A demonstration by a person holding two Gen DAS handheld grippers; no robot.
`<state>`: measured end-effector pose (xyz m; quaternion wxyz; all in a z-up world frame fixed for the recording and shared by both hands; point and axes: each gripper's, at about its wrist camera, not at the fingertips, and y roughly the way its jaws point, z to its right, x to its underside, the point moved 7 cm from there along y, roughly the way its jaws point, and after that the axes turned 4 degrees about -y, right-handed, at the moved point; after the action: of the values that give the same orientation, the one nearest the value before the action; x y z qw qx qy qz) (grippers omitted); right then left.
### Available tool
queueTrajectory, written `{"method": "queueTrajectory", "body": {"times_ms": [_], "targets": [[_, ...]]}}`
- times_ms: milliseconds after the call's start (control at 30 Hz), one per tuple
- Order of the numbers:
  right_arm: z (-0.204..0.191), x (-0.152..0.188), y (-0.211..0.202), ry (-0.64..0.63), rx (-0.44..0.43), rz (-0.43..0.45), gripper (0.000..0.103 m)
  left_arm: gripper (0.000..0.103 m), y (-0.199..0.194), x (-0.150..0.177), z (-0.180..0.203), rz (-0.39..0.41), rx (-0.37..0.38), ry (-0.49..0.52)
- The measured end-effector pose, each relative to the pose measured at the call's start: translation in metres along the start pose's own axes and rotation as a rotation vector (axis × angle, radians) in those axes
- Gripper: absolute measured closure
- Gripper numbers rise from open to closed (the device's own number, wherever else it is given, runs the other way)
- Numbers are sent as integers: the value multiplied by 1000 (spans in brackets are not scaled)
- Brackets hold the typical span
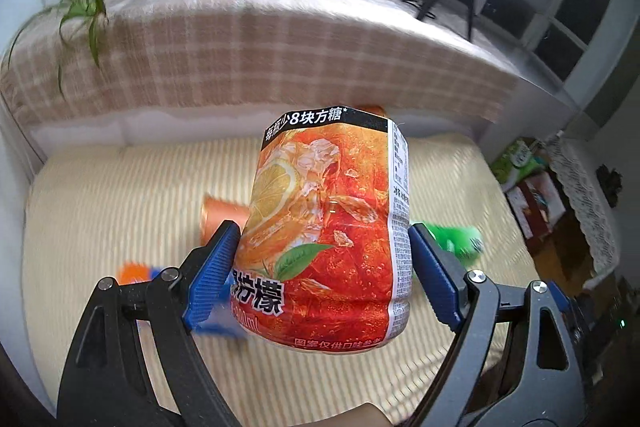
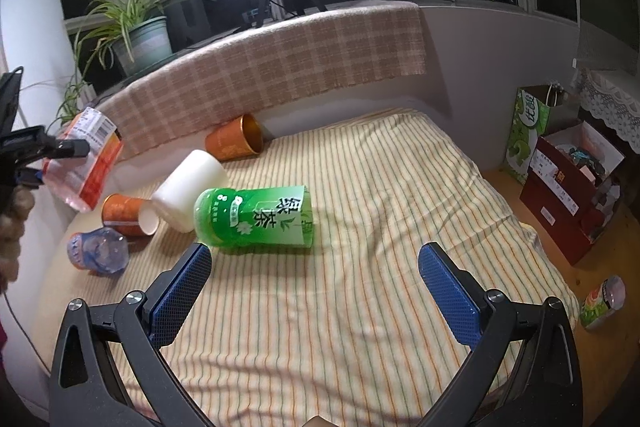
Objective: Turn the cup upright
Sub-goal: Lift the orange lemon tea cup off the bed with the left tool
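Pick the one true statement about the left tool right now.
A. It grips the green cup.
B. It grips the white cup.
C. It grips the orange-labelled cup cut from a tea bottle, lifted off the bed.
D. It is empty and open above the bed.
C: the left tool has both blue pads pressed on the orange-labelled cup, held in the air, while the green cup and white cup lie on the striped bed cover.

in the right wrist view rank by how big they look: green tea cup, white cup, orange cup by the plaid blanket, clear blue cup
1. green tea cup
2. white cup
3. and 4. orange cup and clear blue cup: too alike to rank, and the orange one lies farther away.
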<state>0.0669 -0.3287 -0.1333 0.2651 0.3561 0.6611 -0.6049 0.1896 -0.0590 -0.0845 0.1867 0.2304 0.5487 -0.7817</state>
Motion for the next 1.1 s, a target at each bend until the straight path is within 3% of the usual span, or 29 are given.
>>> {"method": "queueTrajectory", "body": {"times_ms": [267, 467, 767, 1100], "targets": [[-1, 6, -6, -2, -16, -1, 0, 16, 14, 60, 0, -30, 94, -160], [-7, 14, -6, 2, -54, -31, 0, 16, 34, 99, -4, -64, 115, -271], [-18, 22, -2, -1, -90, -73, 0, 16, 59, 125, -5, -119, 80, -284], [-37, 24, 5, -14, -120, -96, 0, 14, 58, 128, -8, -118, 85, -245]]}}
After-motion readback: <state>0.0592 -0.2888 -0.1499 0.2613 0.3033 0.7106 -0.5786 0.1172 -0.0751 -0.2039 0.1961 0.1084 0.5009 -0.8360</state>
